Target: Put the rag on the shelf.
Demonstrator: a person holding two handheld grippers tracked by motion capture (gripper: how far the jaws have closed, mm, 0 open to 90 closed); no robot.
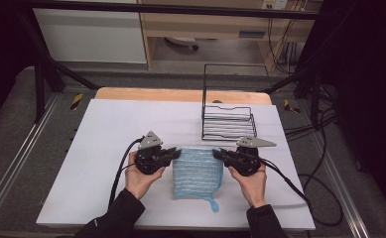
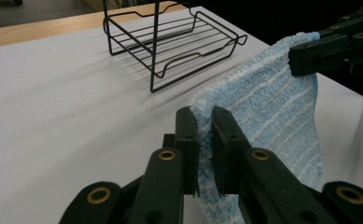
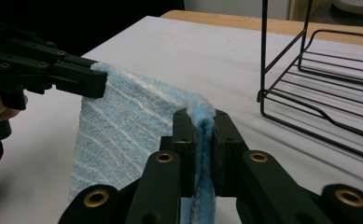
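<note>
A blue striped towel (image 1: 198, 171) is held up over the near middle of the white table (image 1: 106, 148), its top edge stretched left to right between the left gripper (image 1: 176, 153) and the right gripper (image 1: 217, 153). Each upper corner is pinched by jaws clamped shut on the cloth. The cloth hangs toward the table's near edge, probably with its lower part on the table, and a wire rack (image 1: 228, 121) stands just behind.

Blue towel (image 2: 272, 116) runs off the left gripper view's bottom edge; jaws hide its pinched corner
</note>
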